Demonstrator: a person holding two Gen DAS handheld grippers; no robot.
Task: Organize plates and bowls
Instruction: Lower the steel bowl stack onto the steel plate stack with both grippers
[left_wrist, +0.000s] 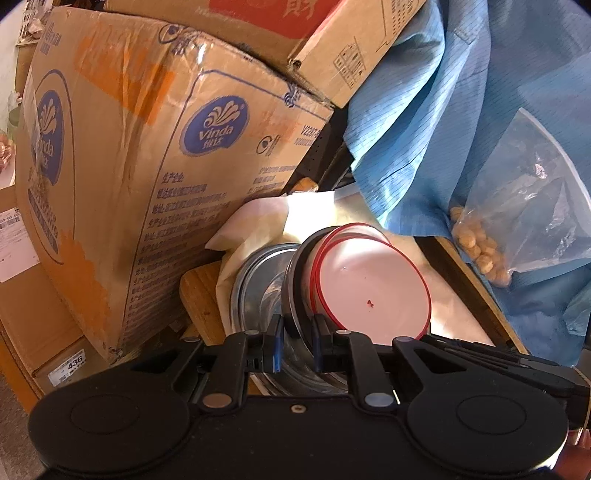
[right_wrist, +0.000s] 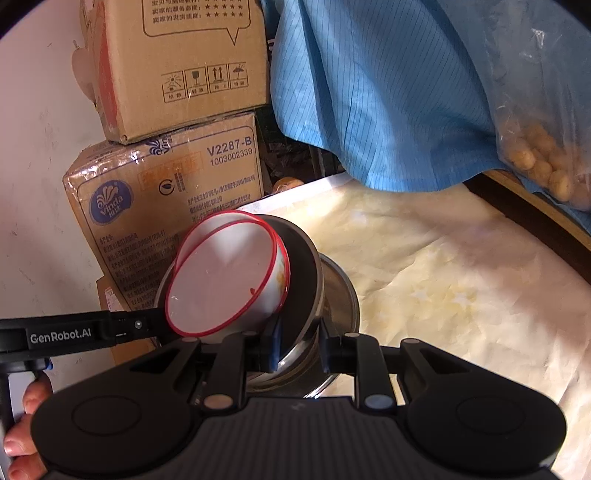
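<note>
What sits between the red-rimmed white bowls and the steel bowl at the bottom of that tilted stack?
A black dish sits between the red-rimmed white bowls and the steel bowl, clearest in the right wrist view.

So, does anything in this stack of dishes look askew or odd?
Yes. The red-rimmed white bowls and the dark plate under them stand steeply tilted, almost on edge, over the steel bowl, with both grippers clamped on the stack's rims. A small reddish speck marks the top bowl's inside.
</note>
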